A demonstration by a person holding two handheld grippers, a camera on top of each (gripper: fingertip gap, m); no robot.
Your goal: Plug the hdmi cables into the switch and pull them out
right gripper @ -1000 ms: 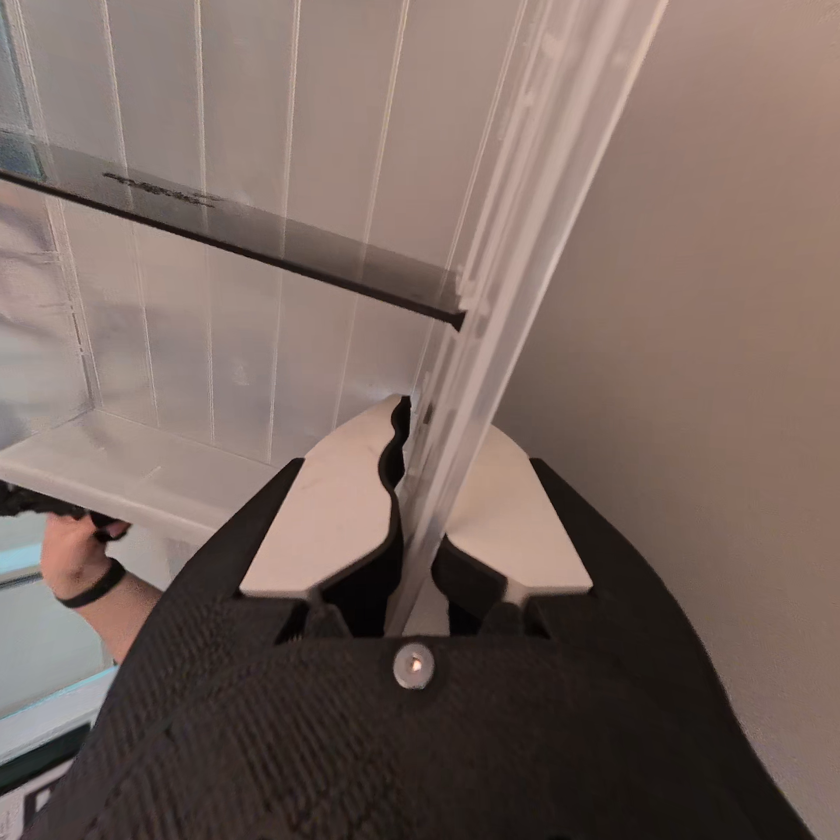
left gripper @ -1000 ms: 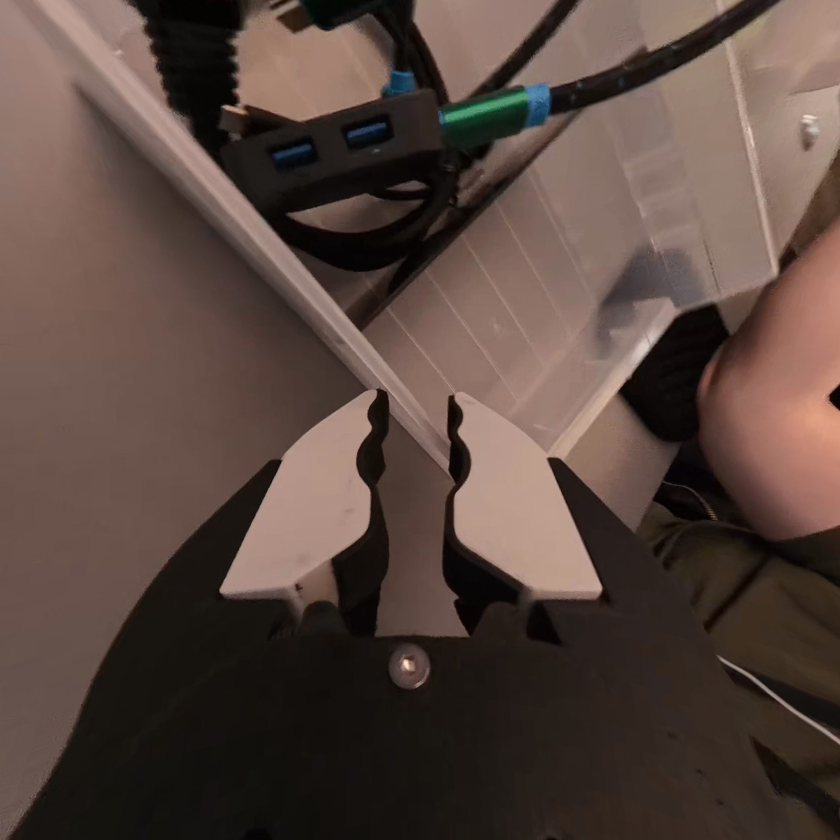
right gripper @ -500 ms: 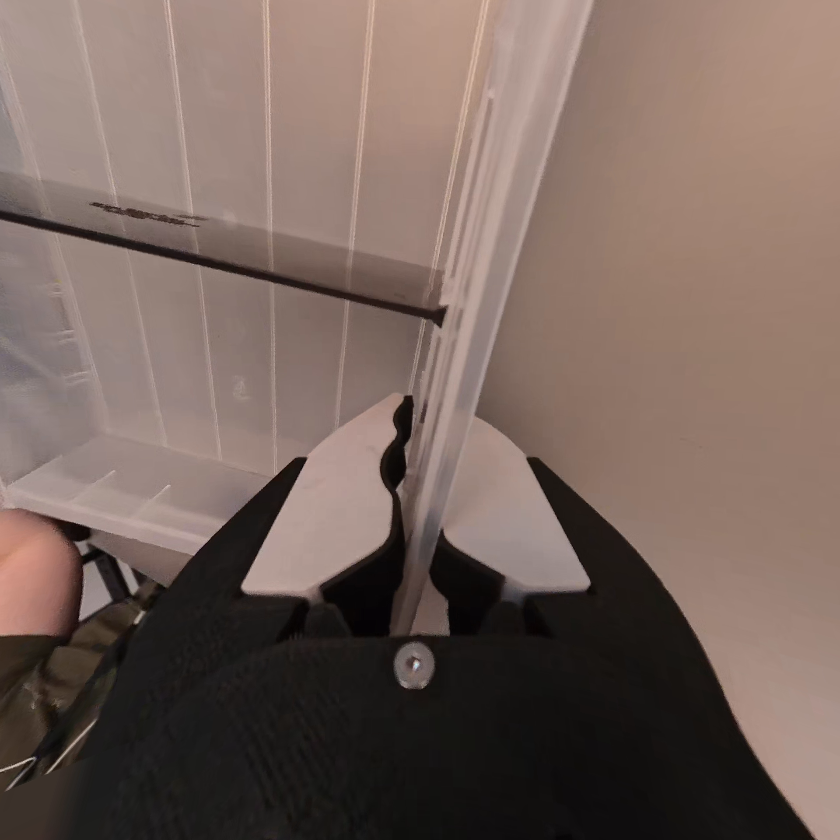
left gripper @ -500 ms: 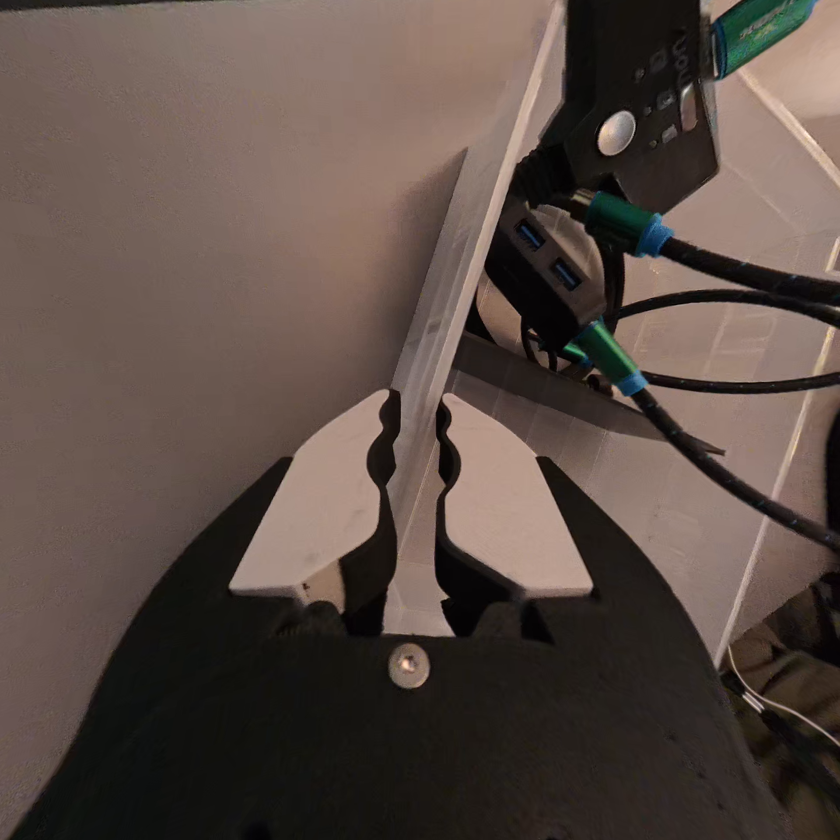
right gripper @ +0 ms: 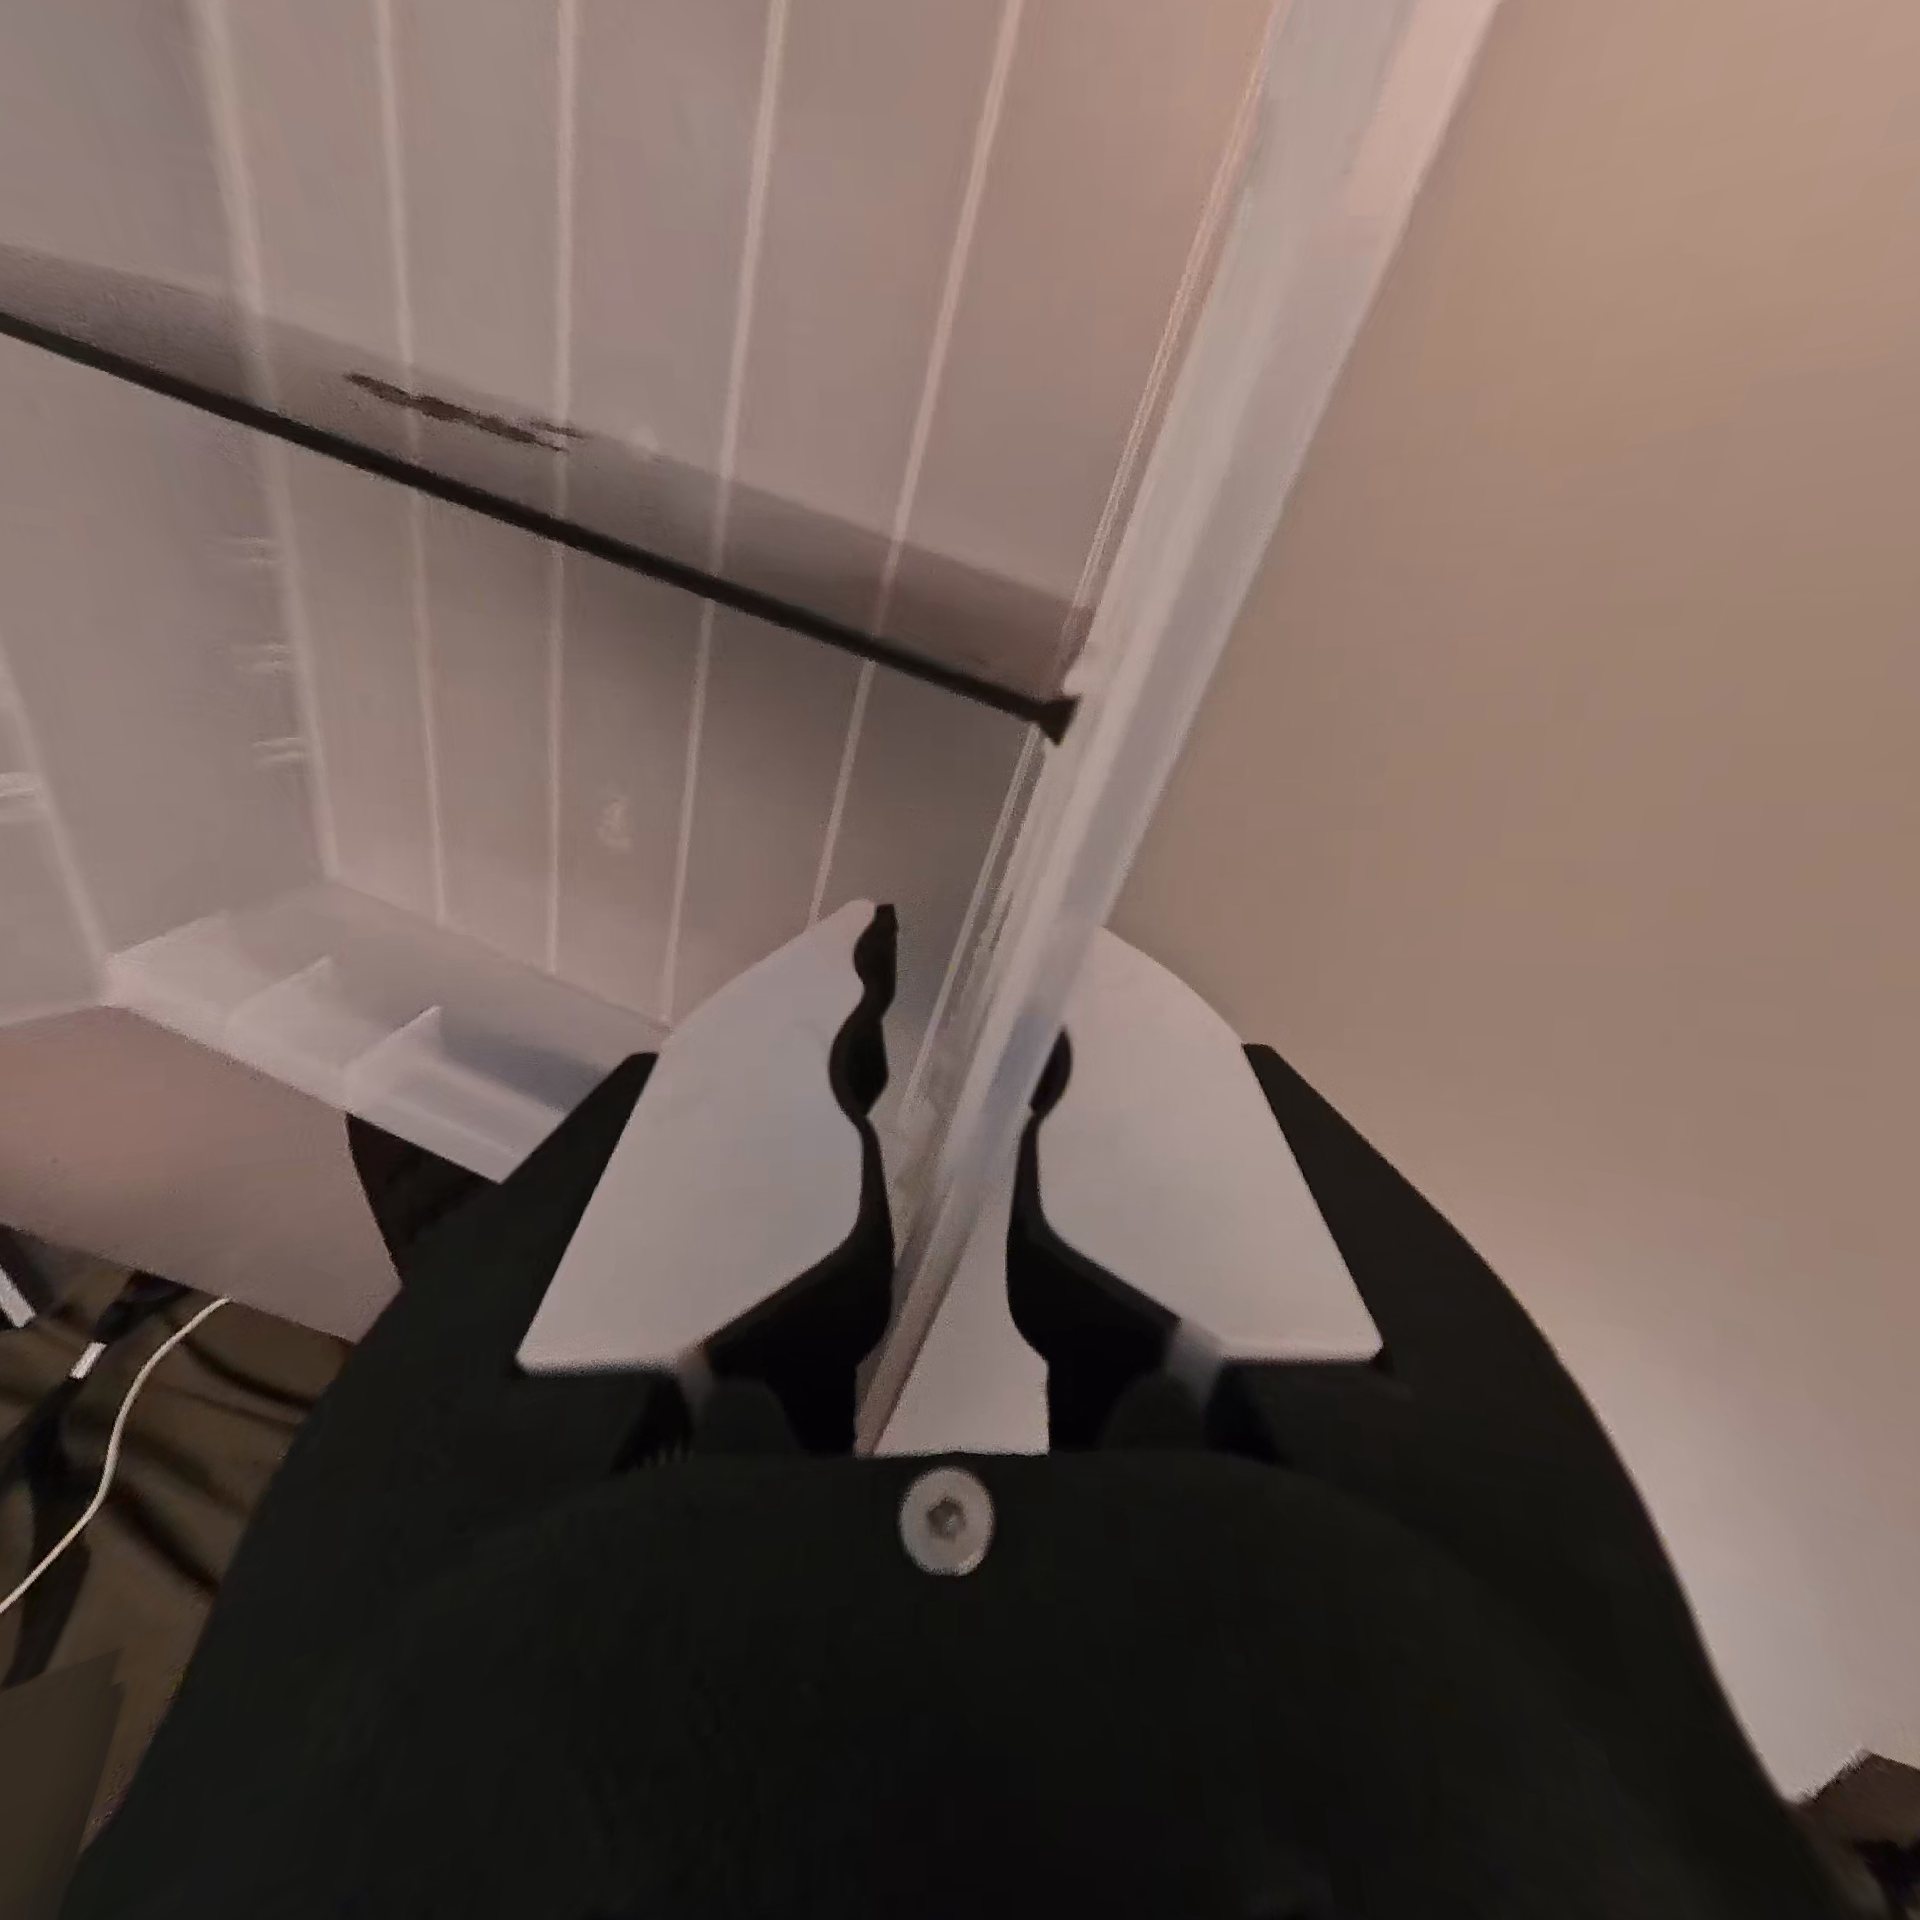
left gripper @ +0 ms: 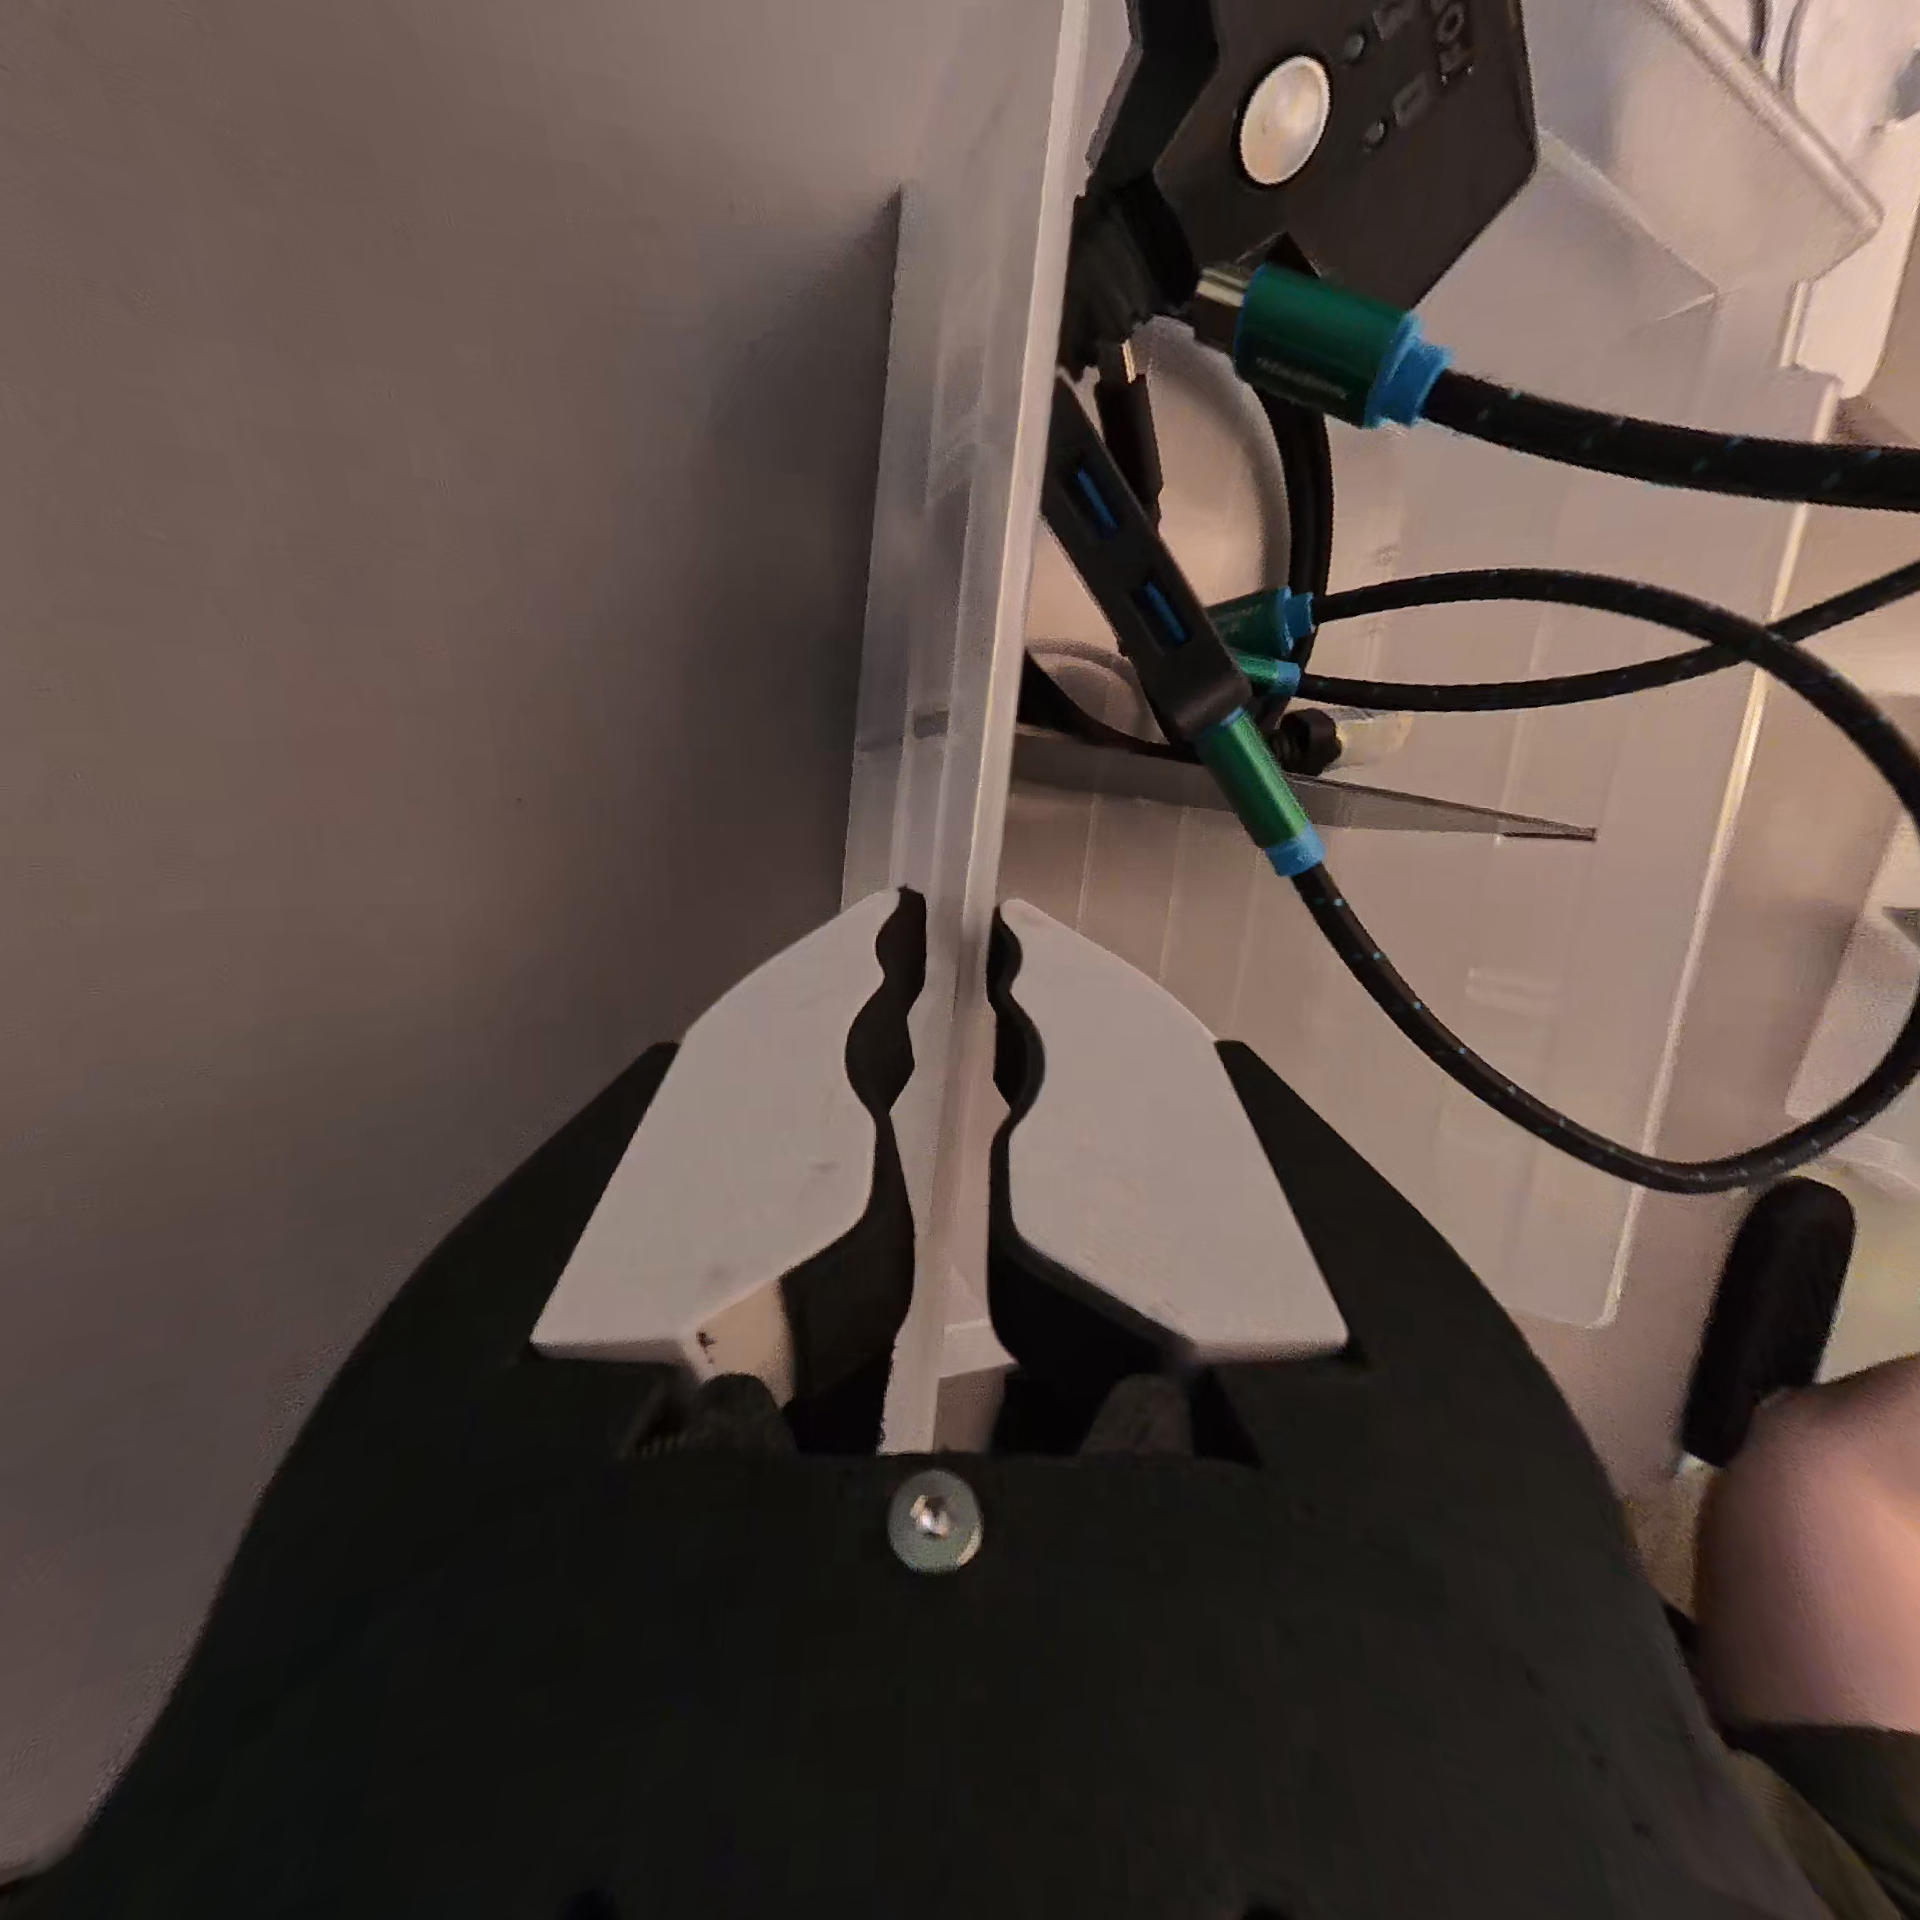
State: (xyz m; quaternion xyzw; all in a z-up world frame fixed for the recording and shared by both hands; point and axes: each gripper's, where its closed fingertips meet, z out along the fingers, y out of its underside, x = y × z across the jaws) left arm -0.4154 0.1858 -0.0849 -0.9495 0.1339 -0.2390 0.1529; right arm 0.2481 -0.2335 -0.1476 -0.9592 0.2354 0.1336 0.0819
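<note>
A black HDMI switch [left gripper: 1340, 125] with a round silver button lies inside a clear plastic bin at the top of the left wrist view. A green and blue HDMI plug [left gripper: 1320, 343] on a black braided cable [left gripper: 1662, 457] sits against its edge. Below it a black hub with blue ports [left gripper: 1143, 582] has another green plug [left gripper: 1257, 790] at its end. My left gripper [left gripper: 961, 914] is shut on the bin's upright wall [left gripper: 966, 520]. My right gripper [right gripper: 987, 925] straddles the bin's wall [right gripper: 1143, 623], jaws parted with a gap beside the wall.
The bin stands on a plain beige surface [right gripper: 1558, 831]. A thin dark plate [right gripper: 520, 509] lies across the bin's ribbed floor. A person's hand [left gripper: 1849, 1507] shows at the right edge of the left wrist view. A white wire [right gripper: 104, 1455] lies at the lower left.
My left gripper moved from open beside the bin's rim to shut on its wall. My right gripper's jaws, shut on the wall before, have parted a little.
</note>
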